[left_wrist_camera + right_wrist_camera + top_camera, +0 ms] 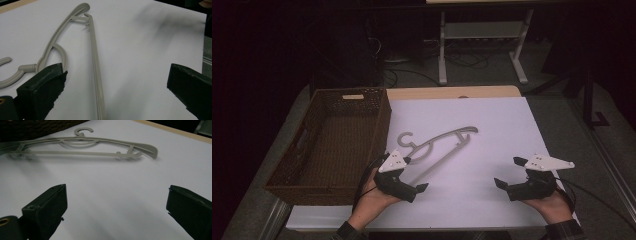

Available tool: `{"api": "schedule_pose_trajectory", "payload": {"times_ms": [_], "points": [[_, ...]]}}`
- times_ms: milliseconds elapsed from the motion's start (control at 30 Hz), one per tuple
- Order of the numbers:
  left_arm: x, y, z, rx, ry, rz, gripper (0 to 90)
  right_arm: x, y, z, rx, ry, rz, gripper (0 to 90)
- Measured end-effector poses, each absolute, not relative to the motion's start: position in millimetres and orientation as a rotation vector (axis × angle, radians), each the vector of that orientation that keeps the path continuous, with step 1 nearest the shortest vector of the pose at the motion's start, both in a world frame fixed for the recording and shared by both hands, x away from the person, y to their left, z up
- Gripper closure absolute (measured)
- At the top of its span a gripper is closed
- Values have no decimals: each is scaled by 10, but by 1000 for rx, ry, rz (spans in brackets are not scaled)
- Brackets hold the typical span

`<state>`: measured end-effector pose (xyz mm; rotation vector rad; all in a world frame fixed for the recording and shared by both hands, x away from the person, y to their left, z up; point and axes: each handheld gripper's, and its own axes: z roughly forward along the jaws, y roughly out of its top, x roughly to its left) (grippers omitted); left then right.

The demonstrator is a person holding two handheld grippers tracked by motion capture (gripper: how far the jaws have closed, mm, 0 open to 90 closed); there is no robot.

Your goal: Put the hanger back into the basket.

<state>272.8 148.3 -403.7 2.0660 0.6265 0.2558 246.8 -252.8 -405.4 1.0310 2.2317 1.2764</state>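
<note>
A grey plastic hanger lies flat on the white sheet, its hook toward the wicker basket. My left gripper is open at the hanger's near end, beside the basket's front corner. In the left gripper view the hanger's straight bar runs up between the spread jaws, nearer the left one, and nothing is gripped. My right gripper is open over bare sheet at the front right, well apart from the hanger. Across the top of the right gripper view lies the whole hanger, beyond the open right gripper.
A brown wicker basket, empty, stands at the table's left side. A strip of wooden tabletop borders the sheet's far edge. Behind it are a white desk frame and cables on the dark floor.
</note>
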Motion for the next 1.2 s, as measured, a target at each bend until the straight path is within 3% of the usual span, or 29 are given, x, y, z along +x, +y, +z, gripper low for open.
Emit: {"api": "schedule_pose_trajectory", "payload": {"times_ms": [267, 1200], "points": [[2781, 1455, -4040, 2077, 658, 264, 13, 2477, -2528, -4061, 1034, 2232, 1282, 28], [3355, 1055, -4178, 2176, 654, 199, 470, 2512, -2492, -4112, 1032, 2260, 1272, 30]]}}
